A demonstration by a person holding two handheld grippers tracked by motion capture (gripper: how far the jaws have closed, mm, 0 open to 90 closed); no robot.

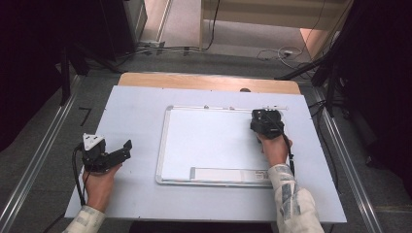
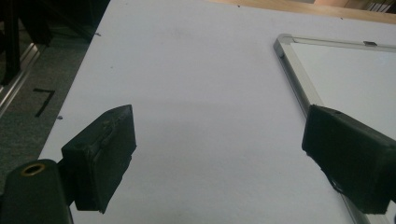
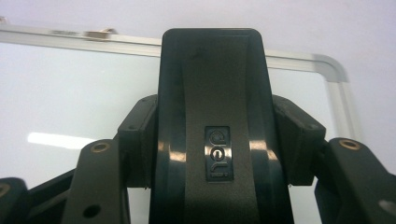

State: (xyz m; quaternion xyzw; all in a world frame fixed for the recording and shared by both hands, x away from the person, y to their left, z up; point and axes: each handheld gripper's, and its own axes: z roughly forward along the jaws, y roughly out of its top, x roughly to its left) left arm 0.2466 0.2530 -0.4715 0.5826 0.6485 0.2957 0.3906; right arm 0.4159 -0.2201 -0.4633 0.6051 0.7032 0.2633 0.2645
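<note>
A white whiteboard [image 1: 209, 141] with a silver frame lies flat in the middle of the table. My right gripper [image 1: 266, 121] is over its far right corner, shut on a black board eraser [image 3: 212, 116] with a small logo plate; the jaws press on both of its sides. In the right gripper view the eraser rests near the whiteboard's [image 3: 70, 93] top frame. My left gripper [image 1: 127, 149] rests on the table left of the board, open, with nothing between its fingers [image 2: 105, 154]. The whiteboard's frame [image 2: 299, 84] runs just beside its right jaw.
A pale sheet [image 1: 136, 111] covers the table, with a wooden strip [image 1: 209, 81] bare at the far edge. A grey strip [image 1: 228, 173] lies along the whiteboard's near edge. Metal rails and cables run on the floor around the table.
</note>
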